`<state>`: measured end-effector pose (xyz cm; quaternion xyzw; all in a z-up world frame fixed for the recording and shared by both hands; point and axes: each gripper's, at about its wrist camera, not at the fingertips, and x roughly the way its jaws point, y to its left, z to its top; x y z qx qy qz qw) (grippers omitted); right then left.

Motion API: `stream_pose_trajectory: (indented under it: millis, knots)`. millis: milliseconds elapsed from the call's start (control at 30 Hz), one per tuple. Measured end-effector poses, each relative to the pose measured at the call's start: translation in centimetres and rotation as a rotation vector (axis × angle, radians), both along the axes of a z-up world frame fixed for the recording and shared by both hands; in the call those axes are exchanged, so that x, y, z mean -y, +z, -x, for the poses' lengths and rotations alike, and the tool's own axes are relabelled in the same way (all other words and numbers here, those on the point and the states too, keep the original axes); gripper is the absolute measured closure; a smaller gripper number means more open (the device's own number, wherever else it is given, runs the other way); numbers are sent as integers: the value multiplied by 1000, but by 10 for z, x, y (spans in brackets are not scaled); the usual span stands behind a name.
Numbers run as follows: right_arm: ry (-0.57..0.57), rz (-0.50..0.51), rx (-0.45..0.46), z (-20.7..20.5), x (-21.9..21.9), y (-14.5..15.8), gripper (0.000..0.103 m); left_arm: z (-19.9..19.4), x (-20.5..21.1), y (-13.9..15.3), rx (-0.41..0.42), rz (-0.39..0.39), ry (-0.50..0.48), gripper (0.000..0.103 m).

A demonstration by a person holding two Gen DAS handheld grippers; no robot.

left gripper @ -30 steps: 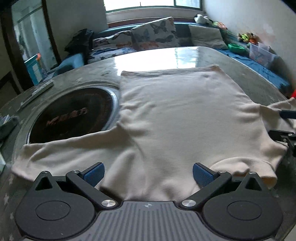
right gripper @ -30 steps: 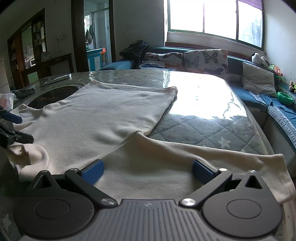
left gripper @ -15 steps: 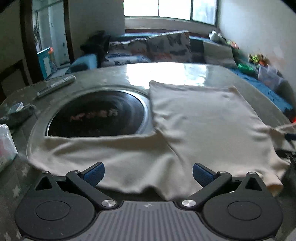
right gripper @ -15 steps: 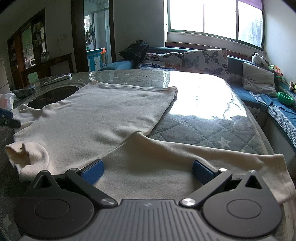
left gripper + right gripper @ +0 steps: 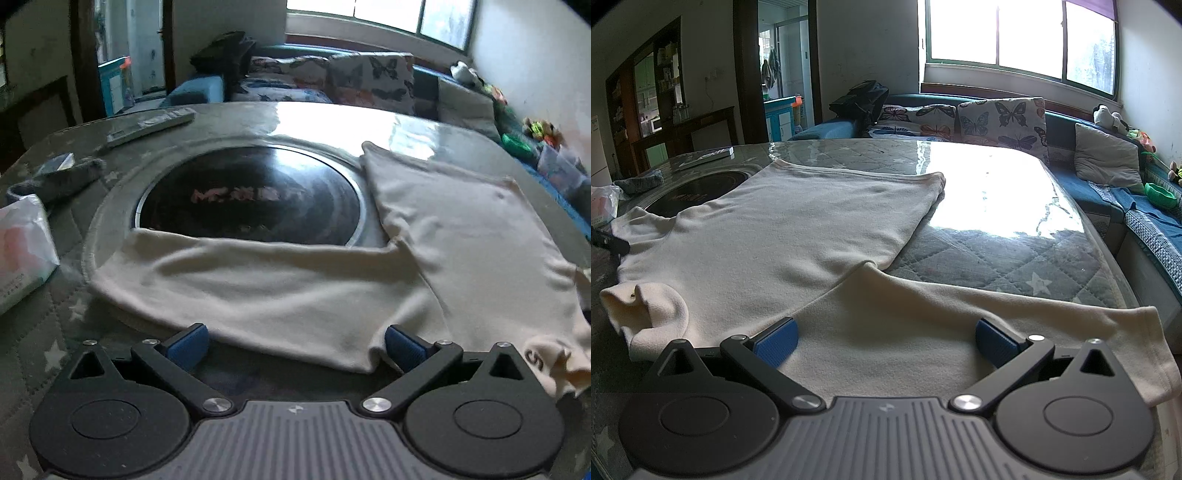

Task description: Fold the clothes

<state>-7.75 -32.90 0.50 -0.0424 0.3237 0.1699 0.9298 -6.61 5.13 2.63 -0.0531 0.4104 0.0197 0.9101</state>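
Left tongs (image 5: 295, 341): blue pads spread wide apart, holding nothing, sitting at the near edge of the cream sweater (image 5: 461, 251). The left sleeve (image 5: 251, 288) lies across just ahead of the pads; can't tell if the pads touch the cloth. Right pad sits next to the folded-under sleeve edge near the collar (image 5: 554, 362), which is bunched, with a dark letter mark on it.

Right tongs (image 5: 886, 341): pads also wide apart, gripping nothing, poised over the right sleeve (image 5: 960, 321), which runs out to the right toward the bench edge. Contact with the fabric unclear.

The sweater lies flat and spread on the bench (image 5: 1015, 236), body stretching away from both tongs, hem (image 5: 857, 171) at the far end. In the right wrist view, collar (image 5: 653, 306) rumpled at near left, and a dark bit of the left tongs (image 5: 609, 242) shows at the left edge beside the left sleeve.

Left sleeve partly covers the round black inset plate (image 5: 251, 199) set in the bench. Further out: remote (image 5: 151, 125) at the far left of the bench, grey cloth (image 5: 62, 177), white packet (image 5: 22, 251) at the left edge. Sofa with butterfly cushions (image 5: 1001, 122) behind the bench, window (image 5: 1015, 33) above it.
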Motion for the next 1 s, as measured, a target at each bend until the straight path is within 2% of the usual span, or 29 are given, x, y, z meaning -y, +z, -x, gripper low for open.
stream_pose_trajectory:
  millis: [233, 333, 467, 567, 700, 900, 1000]
  knots:
    - [0, 0, 0, 0, 0, 0, 0, -11, -42, 0, 5, -1, 185, 1]
    - [0, 0, 0, 0, 0, 0, 0, -19, -49, -3, -6, -31, 206, 5]
    - [0, 0, 0, 0, 0, 0, 0, -32, -51, -8, -20, -133, 215, 7]
    - [0, 0, 0, 0, 0, 0, 0, -42, -61, -8, -16, -142, 243, 7]
    - [0, 0, 0, 0, 0, 0, 0, -49, -76, -7, -11, -128, 311, 7]
    - [0, 2, 0, 0, 0, 0, 0, -23, -95, 3, 27, -9, 434, 8]
    - [0, 2, 0, 0, 0, 0, 0, -14, -95, 2, 23, 9, 454, 11]
